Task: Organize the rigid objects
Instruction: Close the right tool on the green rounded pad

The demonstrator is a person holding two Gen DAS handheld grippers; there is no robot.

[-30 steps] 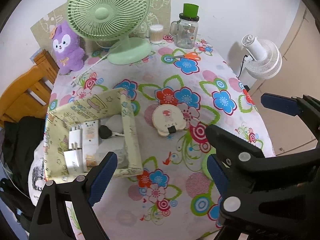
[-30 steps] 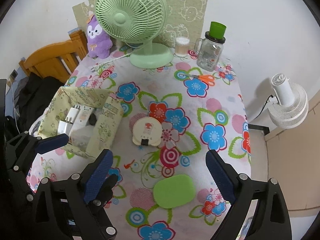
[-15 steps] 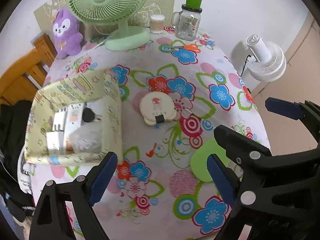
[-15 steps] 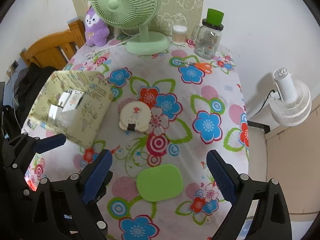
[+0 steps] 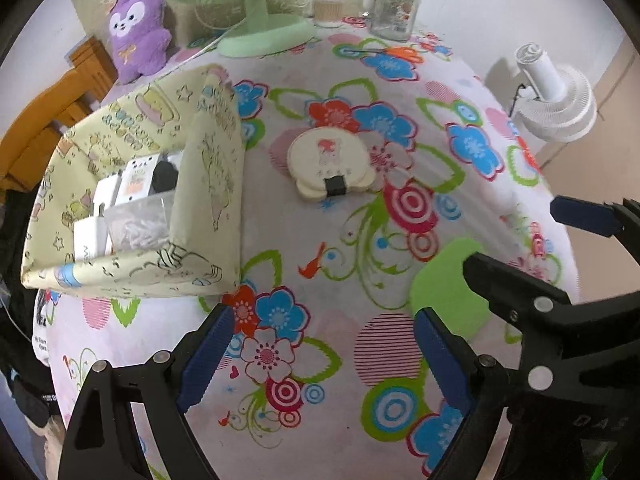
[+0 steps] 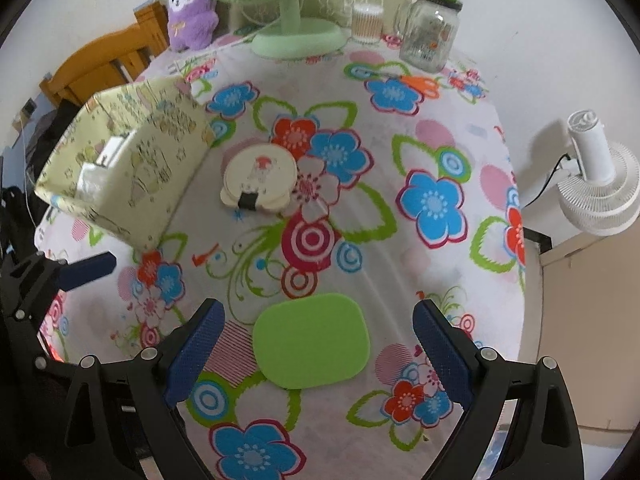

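Lying flat near the table's (image 6: 460, 264) front edge, just right of its middle: green case (image 6: 311, 345), untouched. Hovering over it with blue pads wide apart and gripping nothing: right gripper (image 6: 316, 350), the case showing in the gap between the pads. Hanging beside it on the left, likewise spread wide and empty above bare flowered cloth: left gripper (image 5: 320, 354). Sitting near the table's centre, well apart from the case: round cream box (image 6: 259, 179) with a black clasp. Standing at the left edge: yellow patterned bin (image 5: 132, 184), holding white chargers (image 5: 120, 196) and a black plug (image 5: 164, 174). Lining the back edge: purple plush (image 5: 138, 32), green fan (image 6: 298, 36), cotton-swab tub (image 6: 366, 22), glass jar (image 6: 430, 36) with a green lid, orange scissors (image 6: 416, 80) lying just in front of the jar.
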